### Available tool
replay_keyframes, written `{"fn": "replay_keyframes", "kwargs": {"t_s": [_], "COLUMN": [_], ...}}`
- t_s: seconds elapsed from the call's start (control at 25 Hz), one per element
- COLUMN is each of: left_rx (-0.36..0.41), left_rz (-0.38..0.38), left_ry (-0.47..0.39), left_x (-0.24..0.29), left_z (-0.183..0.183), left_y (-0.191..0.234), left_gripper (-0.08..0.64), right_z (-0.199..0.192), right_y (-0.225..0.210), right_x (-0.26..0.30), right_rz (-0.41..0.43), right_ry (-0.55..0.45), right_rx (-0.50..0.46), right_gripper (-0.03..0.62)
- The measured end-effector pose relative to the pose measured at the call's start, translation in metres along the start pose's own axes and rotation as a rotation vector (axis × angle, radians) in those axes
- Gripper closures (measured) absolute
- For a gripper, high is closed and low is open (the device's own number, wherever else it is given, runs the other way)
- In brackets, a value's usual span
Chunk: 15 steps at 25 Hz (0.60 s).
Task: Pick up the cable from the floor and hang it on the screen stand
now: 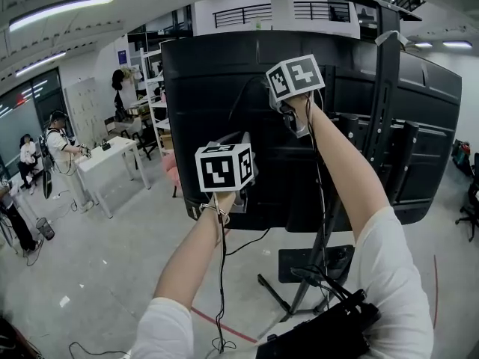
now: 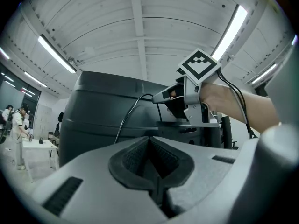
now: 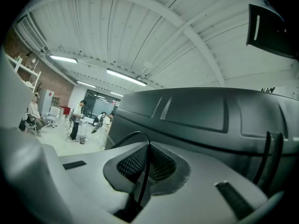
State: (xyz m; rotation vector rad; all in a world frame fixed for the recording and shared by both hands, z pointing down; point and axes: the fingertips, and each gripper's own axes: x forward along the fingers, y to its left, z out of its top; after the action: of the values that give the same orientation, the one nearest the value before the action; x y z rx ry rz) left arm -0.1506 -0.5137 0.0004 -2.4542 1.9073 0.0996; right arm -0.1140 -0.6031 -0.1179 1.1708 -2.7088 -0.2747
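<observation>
A large black screen (image 1: 209,66) shows its back on a dark stand (image 1: 380,133). My right gripper (image 1: 275,99) is raised near the screen's top edge. It is shut on a thin black cable (image 3: 145,171), which arcs out of its jaws over the screen's back (image 3: 210,115). In the left gripper view the same cable (image 2: 130,113) curves down from my right gripper (image 2: 161,97) along the screen (image 2: 93,111). My left gripper (image 1: 238,149) is lower, in front of the screen's middle. Its pads (image 2: 135,155) are pressed together with nothing between them.
The stand's base plate (image 1: 299,264) and legs spread on the floor below the screen. A black bag (image 1: 322,335) lies at the bottom right. At the left are a white table (image 1: 105,155), people, and shelves (image 1: 153,88). Cords hang from both my arms.
</observation>
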Motion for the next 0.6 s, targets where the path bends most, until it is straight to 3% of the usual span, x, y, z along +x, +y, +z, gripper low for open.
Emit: {"fn": "replay_keyframes", "kwargs": {"t_s": [0.4, 0.6], "left_rx": [-0.010, -0.015], "left_rz": [-0.115, -0.151], "left_ry": [-0.022, -0.012], "left_x": [0.005, 0.007], "left_z": [-0.005, -0.017], "left_y": [-0.059, -0.081], "left_gripper": [0.558, 0.558], "right_z": [-0.012, -0.017], "right_y": [-0.036, -0.035], "right_x": [-0.057, -0.074], "right_rz": [-0.045, 0.009], "right_ry": [-0.017, -0.049], "right_rx": [-0.047, -0.040], "right_gripper": [0.568, 0.566]}}
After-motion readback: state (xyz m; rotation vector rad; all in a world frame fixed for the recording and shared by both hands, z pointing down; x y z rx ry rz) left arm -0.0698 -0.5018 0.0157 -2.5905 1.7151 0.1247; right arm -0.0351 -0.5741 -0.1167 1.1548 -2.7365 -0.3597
